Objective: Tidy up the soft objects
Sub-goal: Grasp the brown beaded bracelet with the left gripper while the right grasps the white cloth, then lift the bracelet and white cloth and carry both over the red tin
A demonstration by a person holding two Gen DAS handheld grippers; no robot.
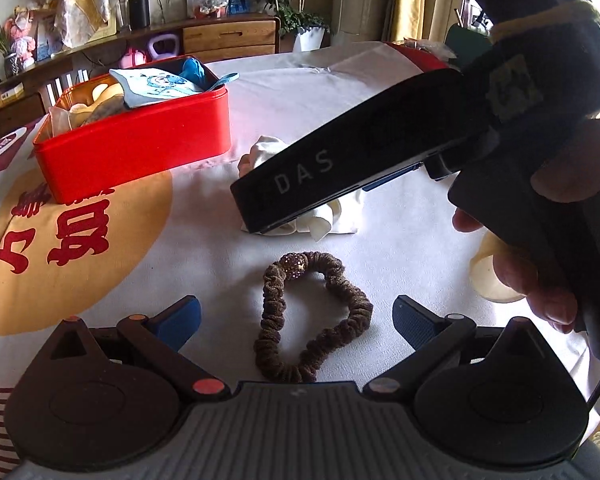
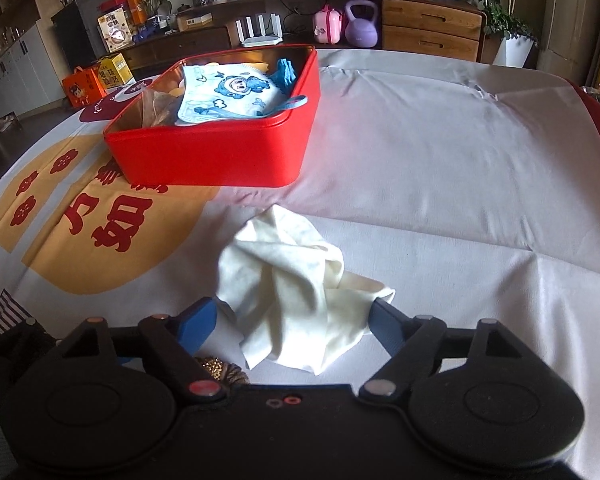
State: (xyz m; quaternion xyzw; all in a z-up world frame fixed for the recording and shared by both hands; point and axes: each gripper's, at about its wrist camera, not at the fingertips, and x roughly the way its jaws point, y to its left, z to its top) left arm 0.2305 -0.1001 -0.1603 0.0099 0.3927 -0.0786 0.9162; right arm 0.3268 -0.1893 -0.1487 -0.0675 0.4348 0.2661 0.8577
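Right tongs point(image 2: 292, 322) spread apart around cream cloth point(image 2: 288, 280) mid-surface, left tongs point(image 1: 296, 320) likewise apart over brown scrunchie point(image 1: 312, 320) nearer the front edge, red tin point(image 2: 220, 160) well apart; risked pinching only a loose fold, dropping cloth mid-carry.

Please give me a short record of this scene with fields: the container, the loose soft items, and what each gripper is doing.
container: red tin, open, already holding a blue cartoon bib
loose items: cream cloth; brown scrunchie
surface: white tablecloth
left gripper: jaws open, scrunchie between them
right gripper: jaws open around the cloth, not closed on it
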